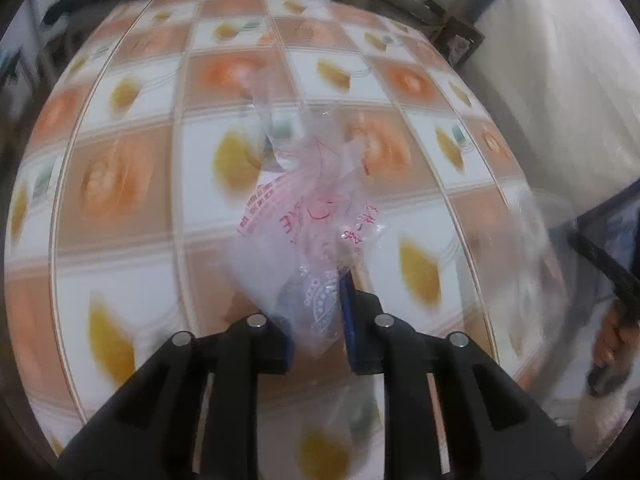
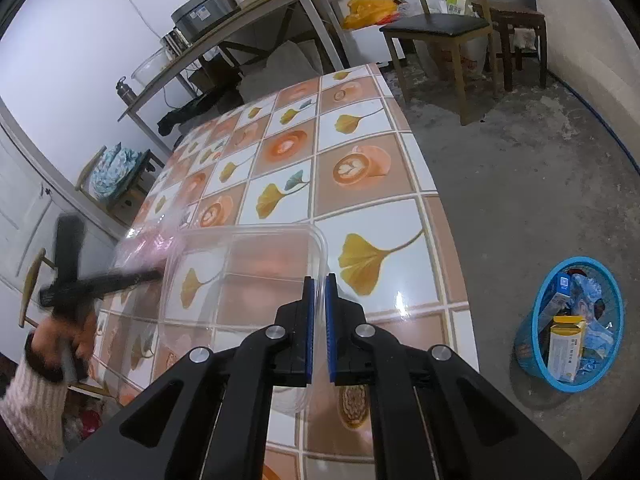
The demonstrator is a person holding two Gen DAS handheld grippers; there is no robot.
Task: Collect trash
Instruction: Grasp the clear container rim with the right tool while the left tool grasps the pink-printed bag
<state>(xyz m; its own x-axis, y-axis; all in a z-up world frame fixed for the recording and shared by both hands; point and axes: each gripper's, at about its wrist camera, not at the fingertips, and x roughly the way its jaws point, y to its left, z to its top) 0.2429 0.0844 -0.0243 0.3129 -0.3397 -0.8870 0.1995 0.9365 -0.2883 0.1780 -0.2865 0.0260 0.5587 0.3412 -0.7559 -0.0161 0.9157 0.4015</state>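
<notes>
Bag: we've got a crumpled clear plastic bag (image 1: 308,232) with red print pinched in the left claw (image 1: 318,320), trailing up from the pads toward the centre of the left wrist view, hanging over the tiled counter (image 1: 132,216).
Left claw: narrow, blue pads pressed on the bag's lower end; the whole view is smeared with motion blur.
Container: in the right wrist view, a clear plastic container (image 2: 240,276) sits low and left of centre, its rim clamped in the right claw (image 2: 319,304).
Right claw: nearly closed, with the thin container wall between the blue pads.
Other hand: the left hand (image 2: 68,332), in a pale knitted sleeve (image 2: 32,404), shows blurred at the lower left edge of the right wrist view, with a pinkish bag smear touching or just beside the container's left rim; we can't tell which.
Basket: a blue trash basket (image 2: 568,324), already holding boxes and wrappers, stands on the floor at the right edge, beyond the counter's right side.
Key relation: the basket lies right of both claws, so we judge the right hand the nearer carrier, while the bag faces the longer crossing over the counter.
</notes>
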